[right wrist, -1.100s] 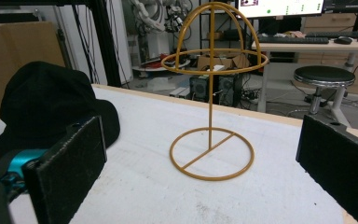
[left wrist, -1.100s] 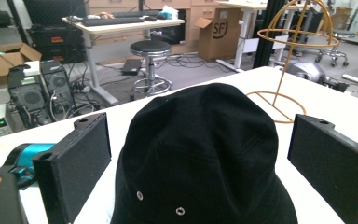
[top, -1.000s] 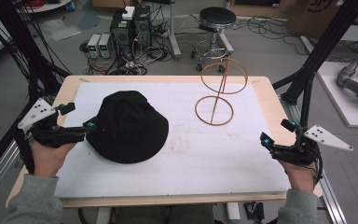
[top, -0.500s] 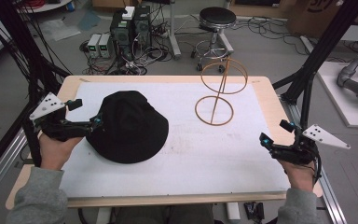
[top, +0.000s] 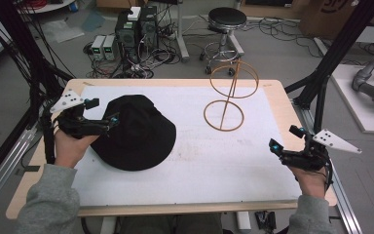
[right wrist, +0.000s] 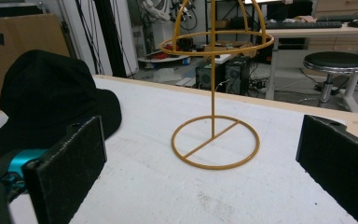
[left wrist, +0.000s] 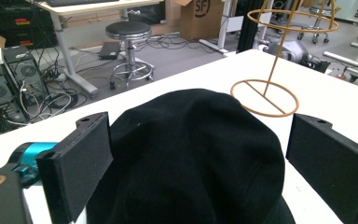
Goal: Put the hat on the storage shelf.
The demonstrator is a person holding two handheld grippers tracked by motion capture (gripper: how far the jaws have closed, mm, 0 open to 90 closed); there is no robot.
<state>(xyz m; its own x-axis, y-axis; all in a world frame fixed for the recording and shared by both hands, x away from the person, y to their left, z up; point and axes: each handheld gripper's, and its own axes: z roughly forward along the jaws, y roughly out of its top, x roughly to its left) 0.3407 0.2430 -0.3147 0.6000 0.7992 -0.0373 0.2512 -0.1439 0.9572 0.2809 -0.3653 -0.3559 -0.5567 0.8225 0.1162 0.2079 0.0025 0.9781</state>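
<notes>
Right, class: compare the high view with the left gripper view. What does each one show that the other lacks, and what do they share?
The high view alone shows the right gripper, open near the table's right edge, and both forearms in grey sleeves. The left gripper view alone shows a cardboard box in the background and how widely the left gripper stands open around the black hat. Both show the hat, the gold wire stand and the round stool.

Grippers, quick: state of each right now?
Left gripper: open, jaws either side of the black hat, not closed on it.
Right gripper: open, holding nothing, facing the wire stand.
</notes>
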